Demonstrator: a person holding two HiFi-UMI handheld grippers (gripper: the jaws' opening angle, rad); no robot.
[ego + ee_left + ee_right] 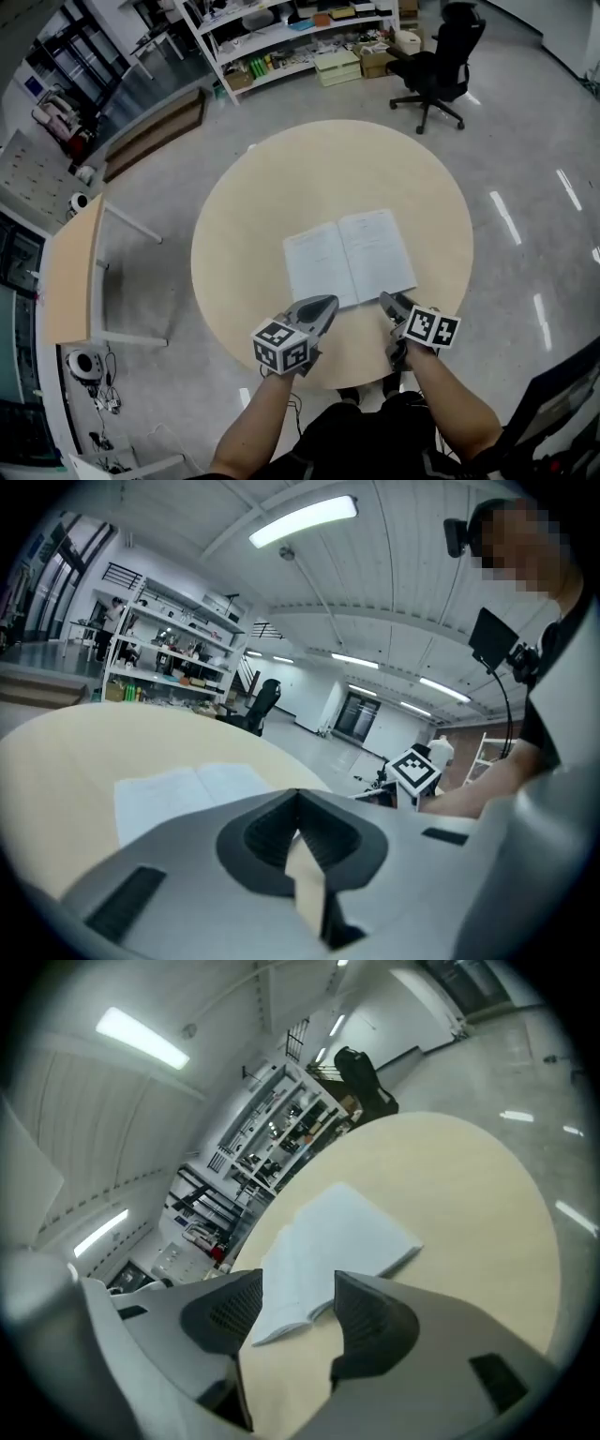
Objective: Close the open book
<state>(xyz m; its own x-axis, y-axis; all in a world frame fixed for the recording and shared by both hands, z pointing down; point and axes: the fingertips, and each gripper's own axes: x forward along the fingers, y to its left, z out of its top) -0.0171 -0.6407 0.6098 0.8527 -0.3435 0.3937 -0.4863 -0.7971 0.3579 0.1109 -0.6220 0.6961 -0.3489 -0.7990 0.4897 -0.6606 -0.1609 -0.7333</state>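
**Left fingers [262,832] shut, right fingers [375,1321] spread, book [349,255] lying open**

Left gripper [323,305] is smooth grey plastic with dark ribbed pads [328,836]. Its tips meet with nothing between them. Right gripper [389,302], of the same build, has its jaws well apart and empty. The book's near corner shows through the gap, beyond the tips and untouched. Each gripper carries a black-and-white marker cube [281,345]. Both are over the near edge of a round table [234,225] with a pale, matte, wood-look top.

The book lies flat near the table's middle, a thin rectangle of white pages with faint print. Its cover is probably soft, though that is hard to judge from here. The spine runs away from the person, its far end leaning a little left. The open spread's long axis runs across the table, with the right end slightly farther off.
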